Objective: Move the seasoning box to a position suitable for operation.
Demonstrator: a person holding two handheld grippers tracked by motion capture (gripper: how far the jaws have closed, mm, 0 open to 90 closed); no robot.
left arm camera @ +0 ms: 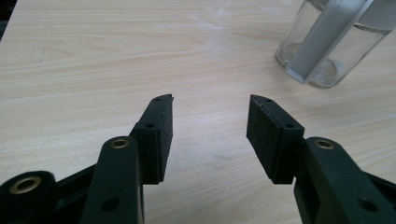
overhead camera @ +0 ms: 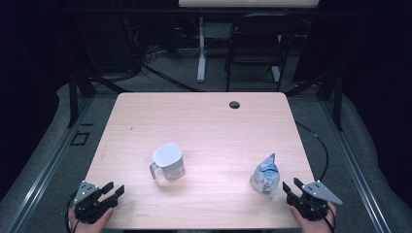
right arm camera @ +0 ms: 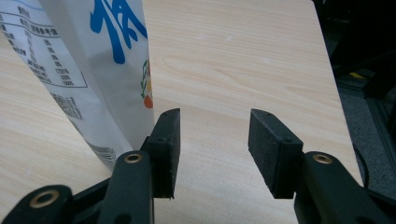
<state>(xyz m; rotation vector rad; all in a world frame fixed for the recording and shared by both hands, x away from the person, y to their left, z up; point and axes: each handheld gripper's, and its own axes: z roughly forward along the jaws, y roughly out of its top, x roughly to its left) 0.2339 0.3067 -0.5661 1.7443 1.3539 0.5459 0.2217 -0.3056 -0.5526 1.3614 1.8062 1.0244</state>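
Observation:
A clear glass jug (overhead camera: 168, 162) with a white lid and a side handle stands near the table's middle; in the left gripper view the jug (left arm camera: 327, 46) sits ahead at the upper right. A white and blue pouch (overhead camera: 266, 175) stands upright at the front right. My left gripper (overhead camera: 113, 190) rests at the table's front left corner, open, nothing between its pads (left arm camera: 164, 135). My right gripper (overhead camera: 293, 186) is at the front right, open, just right of the pouch (right arm camera: 93, 70), which stands outside its left pad (right arm camera: 169, 149).
The wooden table (overhead camera: 204, 121) has a cable hole (overhead camera: 234, 104) near its far edge. A dark chair (overhead camera: 255, 48) and a white table leg (overhead camera: 201, 48) stand on the floor beyond. Black cables run along the floor at the right.

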